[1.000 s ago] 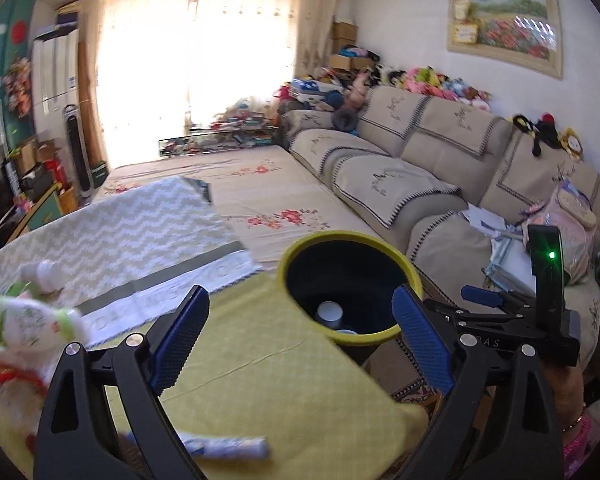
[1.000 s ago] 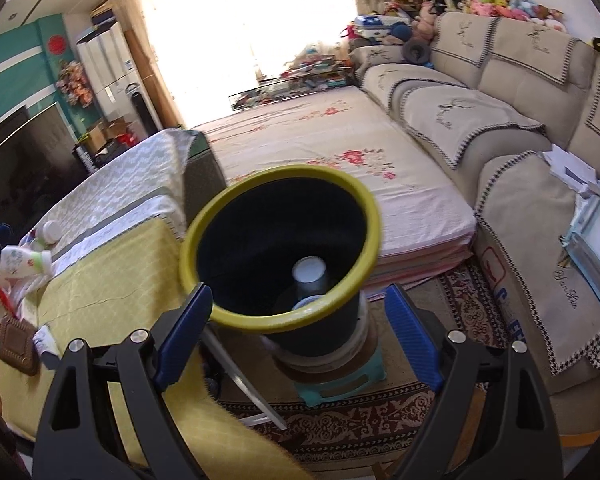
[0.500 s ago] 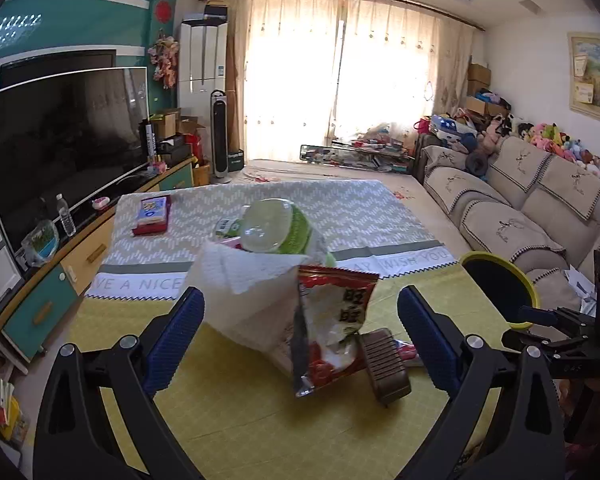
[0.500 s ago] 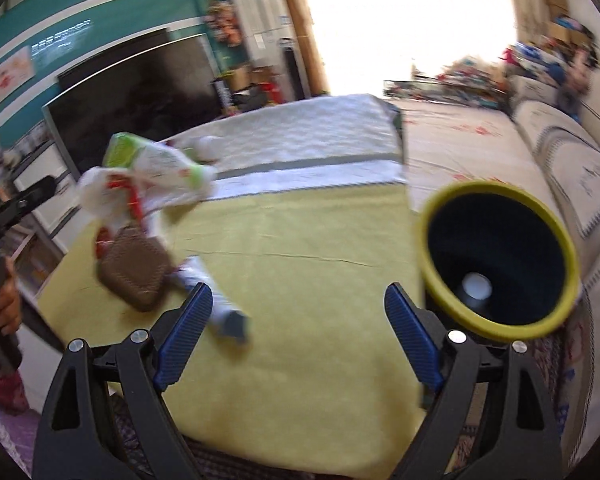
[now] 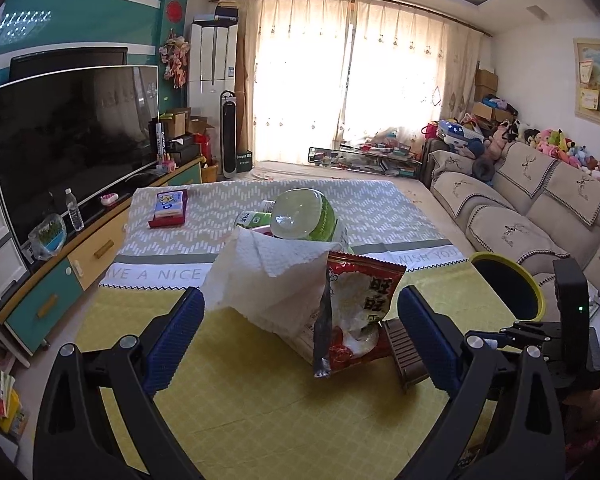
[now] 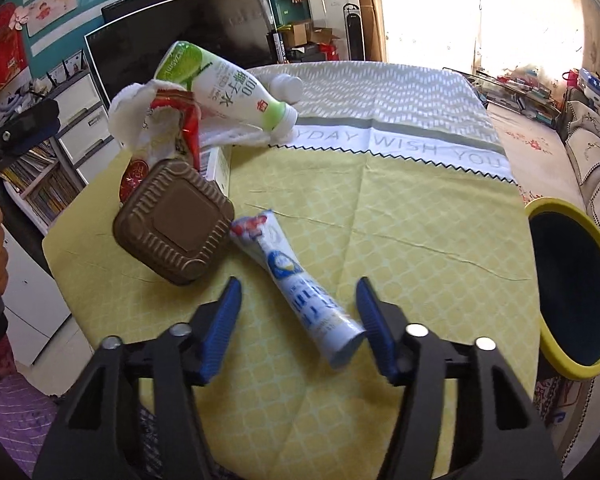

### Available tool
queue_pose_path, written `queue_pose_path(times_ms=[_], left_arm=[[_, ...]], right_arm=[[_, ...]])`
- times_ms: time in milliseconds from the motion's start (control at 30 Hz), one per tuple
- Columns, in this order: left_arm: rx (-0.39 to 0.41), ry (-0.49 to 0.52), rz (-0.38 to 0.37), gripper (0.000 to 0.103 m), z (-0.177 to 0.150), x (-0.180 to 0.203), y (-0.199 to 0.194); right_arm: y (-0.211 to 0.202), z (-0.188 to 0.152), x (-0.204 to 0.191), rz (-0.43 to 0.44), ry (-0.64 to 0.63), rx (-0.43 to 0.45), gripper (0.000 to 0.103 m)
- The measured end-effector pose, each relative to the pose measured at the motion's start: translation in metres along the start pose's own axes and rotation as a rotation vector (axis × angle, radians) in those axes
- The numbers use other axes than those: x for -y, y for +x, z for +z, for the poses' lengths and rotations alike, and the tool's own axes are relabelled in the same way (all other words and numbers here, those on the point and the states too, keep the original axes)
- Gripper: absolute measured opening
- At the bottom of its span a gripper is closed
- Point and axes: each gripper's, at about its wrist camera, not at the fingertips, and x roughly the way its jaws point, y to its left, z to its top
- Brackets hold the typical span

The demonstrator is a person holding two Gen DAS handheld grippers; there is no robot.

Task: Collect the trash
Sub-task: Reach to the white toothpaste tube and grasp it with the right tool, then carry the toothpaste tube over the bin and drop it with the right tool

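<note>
A trash pile lies on the yellow tablecloth (image 5: 240, 400): a white paper towel (image 5: 268, 276), a green-and-white bottle (image 5: 304, 216), a red snack bag (image 5: 356, 308) and a brown plastic tray (image 6: 176, 220). My left gripper (image 5: 300, 332) is open and empty, just in front of the paper towel and bag. My right gripper (image 6: 298, 312) is open, its fingers on either side of a white-and-blue tube (image 6: 300, 288) lying flat on the cloth (image 6: 420, 248). The bottle (image 6: 224, 84) lies atop the pile in the right wrist view. The yellow-rimmed black bin (image 6: 572, 296) stands beyond the table's right edge.
A grey zigzag cloth (image 5: 228, 220) covers the far table half, with a red-and-blue box (image 5: 168, 208). A TV (image 5: 72, 132) on a cabinet is left; a sofa (image 5: 540, 200) is right. The bin (image 5: 508, 284) sits by the table's right corner.
Both grippers have swung from the bin toward the trash pile. My right gripper has come down over the tube and its jaws have narrowed. My left gripper has come closer to the paper towel.
</note>
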Motion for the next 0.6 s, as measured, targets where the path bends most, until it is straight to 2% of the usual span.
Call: queue_pose_path(times_ms=[167,400,600], left_arm=[[-0.010,0.003,-0.005,0.096,0.000,0.005,0.005],[-0.019,0.008,-0.012,0.096,-0.004,0.007,0.007],[-0.027,0.019,-0.016,0.096,-0.008,0.009,0.010]], right_arm=[[-0.001,-0.003,0.004,0.004,0.022,0.013,0.013],[-0.011,-0.008,0.010,0.008,0.048,0.033,0.010],[-0.025,-0.005,0.026,-0.021,0.100,0.075,0.010]])
